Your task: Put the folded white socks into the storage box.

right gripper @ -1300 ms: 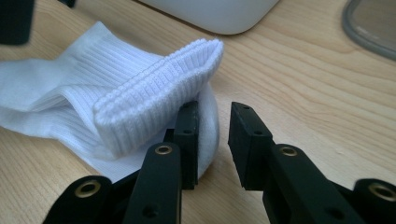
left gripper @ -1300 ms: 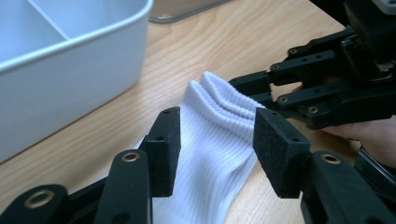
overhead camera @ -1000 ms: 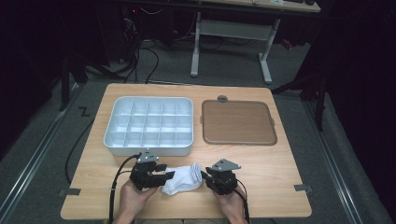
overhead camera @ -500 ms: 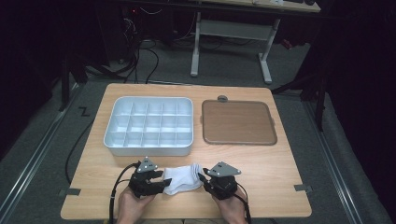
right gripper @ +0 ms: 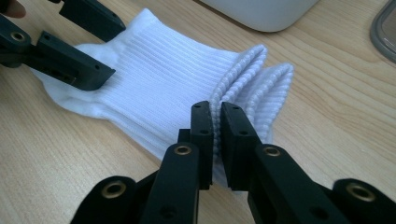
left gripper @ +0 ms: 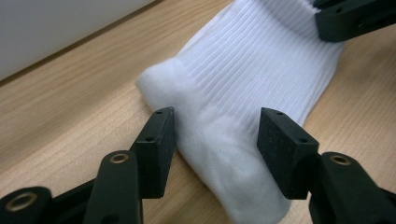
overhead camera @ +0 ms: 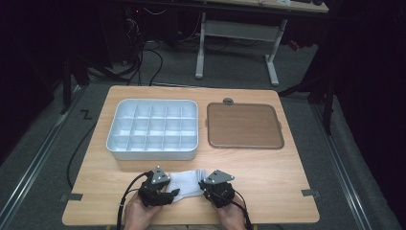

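Note:
A white ribbed sock (overhead camera: 187, 182) lies flat on the wooden table near its front edge, between my two grippers. My left gripper (overhead camera: 172, 194) is open, its jaws straddling the sock's thick foot end (left gripper: 224, 154) without squeezing it. Seen up close, the left gripper (left gripper: 217, 126) has one jaw on each side of the fabric. My right gripper (overhead camera: 205, 186) is shut on the sock's folded cuff edge (right gripper: 243, 70). The right gripper (right gripper: 217, 112) pinches the ribbed cuff between its jaws. The left gripper (right gripper: 112, 53) appears across the sock (right gripper: 163, 79).
A white tray with several compartments (overhead camera: 152, 152) stands behind the sock, left of centre. A flat brown tray (overhead camera: 243, 125) lies to its right. The table's front edge (overhead camera: 191, 223) is close below both hands. Bare wood lies to the right.
Both grippers and the sock have shifted slightly toward the table's front edge. The sock now lies flatter between them.

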`<state>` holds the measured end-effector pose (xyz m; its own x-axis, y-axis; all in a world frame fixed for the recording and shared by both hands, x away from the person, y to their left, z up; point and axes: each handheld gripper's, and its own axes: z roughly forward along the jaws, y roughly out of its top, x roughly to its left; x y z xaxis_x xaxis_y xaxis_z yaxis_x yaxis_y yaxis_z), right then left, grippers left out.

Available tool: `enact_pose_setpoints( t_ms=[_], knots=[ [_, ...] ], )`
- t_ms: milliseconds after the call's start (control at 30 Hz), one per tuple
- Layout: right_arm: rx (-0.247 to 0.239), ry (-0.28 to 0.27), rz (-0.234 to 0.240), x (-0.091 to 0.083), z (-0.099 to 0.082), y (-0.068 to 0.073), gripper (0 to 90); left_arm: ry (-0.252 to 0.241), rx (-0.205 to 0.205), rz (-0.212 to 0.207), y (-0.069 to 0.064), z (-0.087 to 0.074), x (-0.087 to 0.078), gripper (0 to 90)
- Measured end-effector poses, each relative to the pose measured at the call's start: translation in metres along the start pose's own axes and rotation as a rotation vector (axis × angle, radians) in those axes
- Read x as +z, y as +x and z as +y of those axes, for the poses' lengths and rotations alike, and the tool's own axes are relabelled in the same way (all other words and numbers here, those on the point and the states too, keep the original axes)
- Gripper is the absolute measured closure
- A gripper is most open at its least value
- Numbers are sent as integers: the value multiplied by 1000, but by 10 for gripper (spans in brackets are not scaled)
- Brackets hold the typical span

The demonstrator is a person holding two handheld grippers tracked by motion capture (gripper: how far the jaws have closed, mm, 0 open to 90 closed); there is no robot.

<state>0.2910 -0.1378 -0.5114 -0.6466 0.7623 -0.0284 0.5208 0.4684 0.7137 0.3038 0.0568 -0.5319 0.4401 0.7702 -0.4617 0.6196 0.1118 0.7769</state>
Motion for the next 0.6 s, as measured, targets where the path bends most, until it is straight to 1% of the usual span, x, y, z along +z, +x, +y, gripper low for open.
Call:
enact_pose_setpoints(
  t_ms=[67,100,167,233,300,467,600],
  knots=[
    [2,-7,-16,-4,-1,0,851,-5,-22,-3,1,0,0,468],
    [-1,-7,-23,-6,-1,0,850,-10,-24,-6,2,-1,0,469],
    [2,-4,-36,-6,-4,-2,843,-21,-14,-3,2,-2,-1,475],
    [-6,8,-53,-3,-9,-2,833,-28,-11,0,1,-3,0,476],
    [-11,1,-67,-2,-13,0,827,-35,-11,5,1,-3,1,476],
    [-5,-7,-66,-1,-15,-2,800,-34,-8,27,1,-1,4,462],
    [-3,-15,-71,-1,-17,-3,778,-44,-9,34,1,-1,5,457]
  ],
)
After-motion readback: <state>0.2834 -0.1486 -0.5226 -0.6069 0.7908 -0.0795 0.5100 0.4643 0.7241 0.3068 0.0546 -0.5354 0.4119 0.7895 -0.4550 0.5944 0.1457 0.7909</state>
